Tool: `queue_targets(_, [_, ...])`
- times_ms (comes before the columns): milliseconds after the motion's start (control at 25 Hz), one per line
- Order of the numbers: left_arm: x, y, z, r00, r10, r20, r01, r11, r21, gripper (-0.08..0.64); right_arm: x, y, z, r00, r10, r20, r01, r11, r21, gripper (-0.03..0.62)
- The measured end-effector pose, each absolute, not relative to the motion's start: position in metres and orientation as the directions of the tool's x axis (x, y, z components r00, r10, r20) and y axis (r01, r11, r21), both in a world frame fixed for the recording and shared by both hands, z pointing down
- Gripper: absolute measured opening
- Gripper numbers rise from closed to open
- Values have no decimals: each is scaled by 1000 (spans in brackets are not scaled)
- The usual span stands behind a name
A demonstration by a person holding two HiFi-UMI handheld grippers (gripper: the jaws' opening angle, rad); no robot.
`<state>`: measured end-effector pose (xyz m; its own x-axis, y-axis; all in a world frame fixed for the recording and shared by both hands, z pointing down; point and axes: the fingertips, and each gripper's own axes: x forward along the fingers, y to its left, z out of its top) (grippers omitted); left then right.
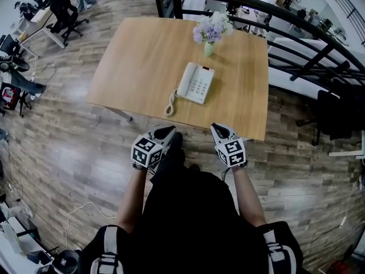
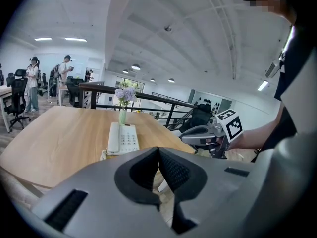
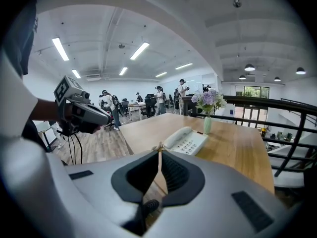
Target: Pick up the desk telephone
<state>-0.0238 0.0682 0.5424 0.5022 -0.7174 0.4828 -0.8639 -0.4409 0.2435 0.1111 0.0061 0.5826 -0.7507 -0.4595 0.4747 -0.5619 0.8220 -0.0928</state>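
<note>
A white desk telephone (image 1: pixel 195 83) lies on the wooden table (image 1: pixel 142 56), handset on its left side, coiled cord (image 1: pixel 170 104) trailing toward the near edge. The phone also shows in the left gripper view (image 2: pixel 122 138) and the right gripper view (image 3: pixel 185 140). My left gripper (image 1: pixel 169 131) hangs short of the table's near edge, shut and empty. Beside it, my right gripper (image 1: pixel 218 130) is likewise shut with nothing in it. Both sit apart from the phone, pointing toward it.
A small green vase of purple flowers (image 1: pixel 210 32) stands just behind the phone. A black railing (image 1: pixel 296 39) runs along the table's far and right side. Office chairs (image 1: pixel 63 13) and desks stand at the far left. Wooden floor surrounds the table.
</note>
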Motion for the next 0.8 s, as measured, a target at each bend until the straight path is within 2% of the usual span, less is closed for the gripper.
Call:
queue_targets(280, [-62,28,538,494,-736,463,-869,-420,261,21,84,-32,571,-742,-467,482,-559,827,-59,34])
queue_targets(800, [-89,-60,537,572,-677,463,-819,-497,285,21,74,-98,575,-663,-541,517,-660,749,-63,34])
